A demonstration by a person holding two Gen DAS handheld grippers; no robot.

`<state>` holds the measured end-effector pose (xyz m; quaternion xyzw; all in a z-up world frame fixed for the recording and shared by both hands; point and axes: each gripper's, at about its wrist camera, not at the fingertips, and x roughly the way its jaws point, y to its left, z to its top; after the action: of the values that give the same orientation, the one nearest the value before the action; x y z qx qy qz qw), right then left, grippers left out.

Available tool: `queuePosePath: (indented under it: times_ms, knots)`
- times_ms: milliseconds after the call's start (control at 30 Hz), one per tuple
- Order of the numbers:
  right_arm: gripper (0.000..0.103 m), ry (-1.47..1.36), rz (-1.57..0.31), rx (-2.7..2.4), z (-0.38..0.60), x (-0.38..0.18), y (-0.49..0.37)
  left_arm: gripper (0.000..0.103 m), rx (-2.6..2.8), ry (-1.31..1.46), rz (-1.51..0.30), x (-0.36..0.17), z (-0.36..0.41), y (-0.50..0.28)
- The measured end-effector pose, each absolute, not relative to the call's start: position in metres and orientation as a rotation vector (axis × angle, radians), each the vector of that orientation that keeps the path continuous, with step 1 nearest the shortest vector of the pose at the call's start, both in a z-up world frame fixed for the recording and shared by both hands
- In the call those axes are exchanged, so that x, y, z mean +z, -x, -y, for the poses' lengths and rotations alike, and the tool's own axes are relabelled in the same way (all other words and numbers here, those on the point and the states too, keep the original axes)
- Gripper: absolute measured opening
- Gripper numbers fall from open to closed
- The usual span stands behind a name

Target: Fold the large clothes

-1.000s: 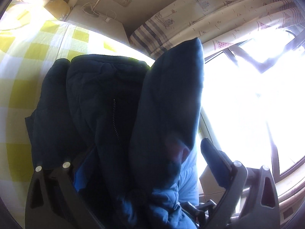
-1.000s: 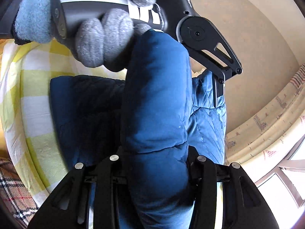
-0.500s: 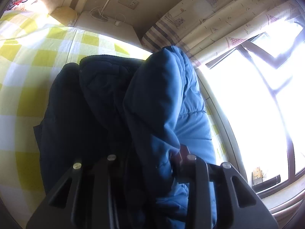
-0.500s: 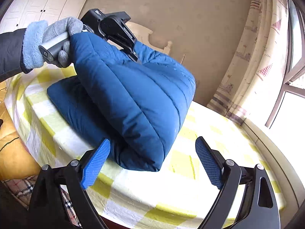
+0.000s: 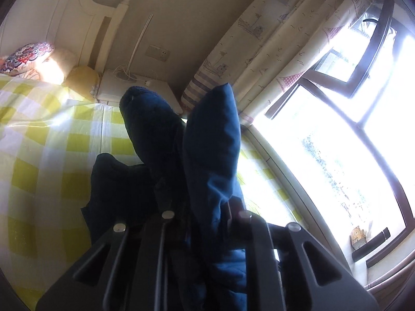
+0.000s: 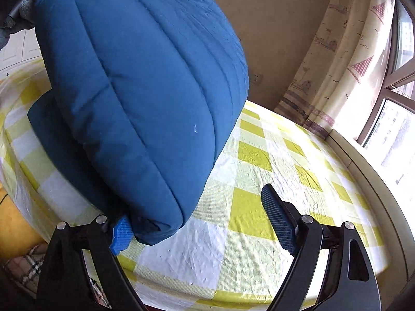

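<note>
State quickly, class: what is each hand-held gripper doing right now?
Left hand-held gripper: closed on the jacket.
Right hand-held gripper: open, holding nothing; the jacket lies against its left pad.

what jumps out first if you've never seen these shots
A puffy blue quilted jacket fills the upper left of the right wrist view, raised over a yellow-and-white checked bedsheet. The left gripper is clamped on its fabric, while the right gripper sits open beneath the hanging fold. A glaring window lies to the right.
</note>
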<state>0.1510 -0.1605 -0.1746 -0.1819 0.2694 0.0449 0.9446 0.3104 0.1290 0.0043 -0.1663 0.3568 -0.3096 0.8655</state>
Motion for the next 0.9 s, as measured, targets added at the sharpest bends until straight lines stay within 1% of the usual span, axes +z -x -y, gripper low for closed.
queuePosePath:
  times_ms: [67,133,233,333,400,533,633,767,900]
  knots:
    - [0.08,0.377,-0.553,0.093,0.159,-0.178,-0.152,0.015,-0.579,0.349,-0.8,-0.03,-0.15,-0.319]
    - [0.081,0.363,-0.557,0.098,0.16,-0.179,-0.152,0.016,-0.567,0.387,-0.862,-0.079,-0.166,-0.328]
    - [0.081,0.366,-0.56,0.11,0.159,-0.178,-0.151,0.019,-0.644,0.534,-0.797,-0.115,-0.192,-0.322]
    - [0.08,0.392,-0.568,0.148,0.155,-0.171,-0.143,0.019,-0.63,0.538,-0.764,-0.12,-0.194,-0.318]
    - [0.08,0.402,-0.506,0.202,0.155,-0.163,-0.123,0.02,-0.631,0.533,-0.77,-0.121,-0.196,-0.319]
    - [0.08,0.306,-0.388,0.277,0.159,-0.138,-0.084,0.024,-0.64,0.511,-0.779,-0.122,-0.194,-0.322]
    - [0.08,0.247,-0.372,0.328,0.142,-0.112,-0.096,0.026,-0.637,0.514,-0.779,-0.127,-0.192,-0.325]
    - [0.08,0.215,-0.333,0.379,0.09,-0.082,-0.116,0.028,-0.636,0.524,-0.779,-0.127,-0.199,-0.321]
    - [0.082,0.235,-0.326,0.389,0.05,-0.075,-0.134,0.029,-0.629,0.524,-0.778,-0.127,-0.198,-0.32]
